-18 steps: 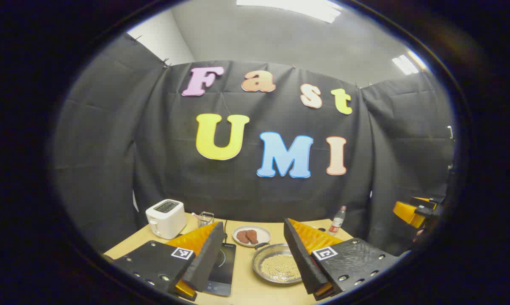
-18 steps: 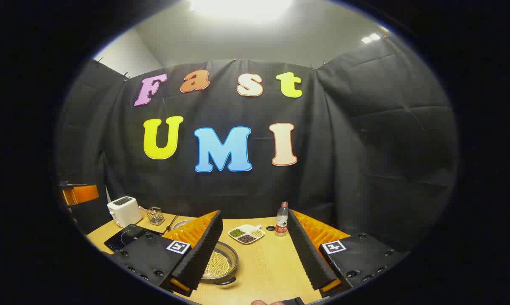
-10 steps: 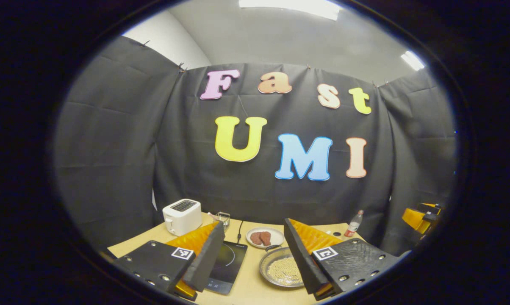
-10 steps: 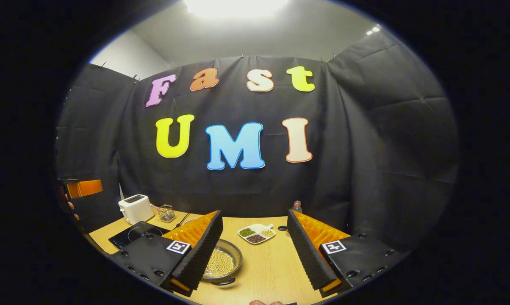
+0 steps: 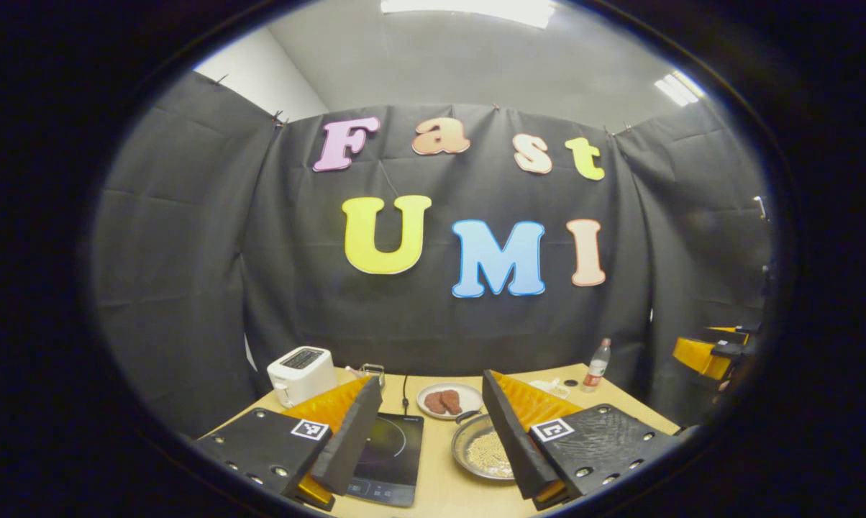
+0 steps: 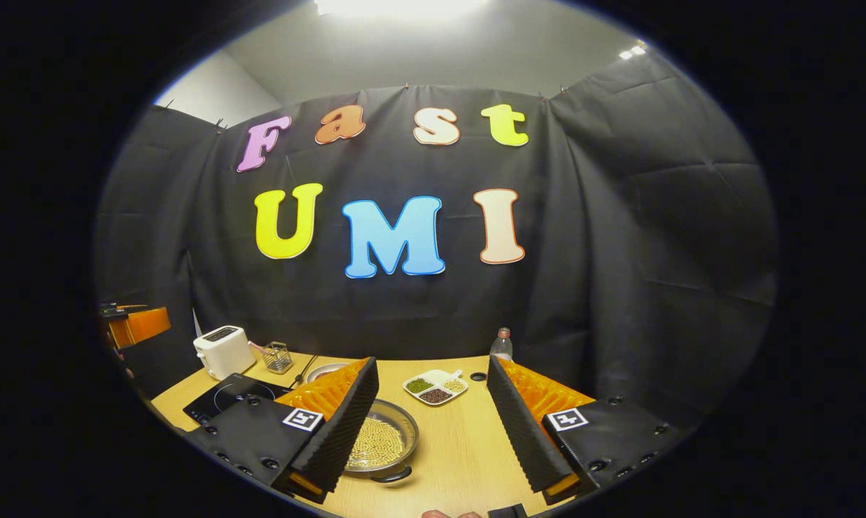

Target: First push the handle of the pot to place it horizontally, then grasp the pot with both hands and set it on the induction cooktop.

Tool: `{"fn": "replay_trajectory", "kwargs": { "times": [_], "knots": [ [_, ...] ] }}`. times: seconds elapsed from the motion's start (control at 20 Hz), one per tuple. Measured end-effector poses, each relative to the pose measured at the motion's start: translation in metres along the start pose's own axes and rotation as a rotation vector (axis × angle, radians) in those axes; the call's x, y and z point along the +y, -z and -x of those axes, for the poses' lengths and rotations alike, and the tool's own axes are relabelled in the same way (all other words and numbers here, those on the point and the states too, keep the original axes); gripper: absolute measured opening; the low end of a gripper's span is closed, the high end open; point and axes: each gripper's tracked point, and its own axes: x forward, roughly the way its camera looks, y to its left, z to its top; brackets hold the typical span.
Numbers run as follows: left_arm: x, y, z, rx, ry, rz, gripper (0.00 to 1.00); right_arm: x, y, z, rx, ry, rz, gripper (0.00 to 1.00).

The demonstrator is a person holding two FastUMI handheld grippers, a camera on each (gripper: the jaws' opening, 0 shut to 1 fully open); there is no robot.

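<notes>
One pot (image 6: 383, 442), one induction cooktop (image 5: 390, 457) and one toaster (image 5: 301, 374) are counted on the table (image 6: 462, 453). The pot is seen shallow, metallic, filled with pale beads. Left gripper (image 5: 433, 439) and right gripper (image 6: 433, 424) are held spread wide, gripping nothing.

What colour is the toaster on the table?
White with a dark top; the toaster shows best in the left gripper view.

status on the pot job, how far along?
Barely started. Nothing looks done: the pot of beans sits on the table beside the induction cooktop, not on it. In hand: nothing; left claw and right claw are open above the table. Left: handle push, two-handed grasp, placement.
</notes>
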Motion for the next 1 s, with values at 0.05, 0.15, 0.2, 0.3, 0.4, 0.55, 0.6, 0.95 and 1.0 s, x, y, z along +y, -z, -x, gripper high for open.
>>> {"fn": "replay_trajectory", "kwargs": {
  "times": [0.05, 0.15, 0.2, 0.3, 0.4, 0.55, 0.6, 0.95, 1.0],
  "knots": [
    [0.005, 0.003, -0.001, 0.005, 0.009, 0.008, 0.84, 0.007, 0.002, 0.002, 0.003, 0.003, 0.004, 0.97],
    [0.015, 0.012, -0.003, 0.009, 0.024, 0.026, 0.84, 0.019, 0.004, 0.006, 0.007, 0.003, 0.016, 0.97],
    [0.022, 0.016, -0.004, 0.018, 0.028, 0.038, 0.84, 0.025, 0.005, 0.007, 0.006, 0.003, 0.023, 0.97],
    [0.031, 0.02, -0.005, 0.023, 0.046, 0.064, 0.84, 0.037, 0.008, 0.008, 0.012, 0.002, 0.035, 0.95],
    [0.044, 0.024, -0.004, 0.024, 0.048, 0.071, 0.84, 0.049, 0.013, 0.008, 0.028, -0.001, 0.044, 0.95],
    [0.06, 0.031, -0.002, 0.028, 0.056, 0.066, 0.84, 0.063, 0.022, 0.007, 0.078, -0.003, 0.057, 0.97],
    [0.065, 0.035, -0.001, 0.032, 0.056, 0.068, 0.84, 0.068, 0.023, 0.007, 0.091, -0.002, 0.058, 0.95],
    [0.094, 0.045, 0.009, 0.051, 0.001, 0.101, 0.89, 0.106, 0.061, 0.002, 0.229, -0.097, 0.058, 0.81],
    [0.098, 0.047, 0.013, 0.05, -0.002, 0.091, 0.84, 0.113, 0.065, 0.0, 0.246, -0.116, 0.057, 0.8]
  ]
}}
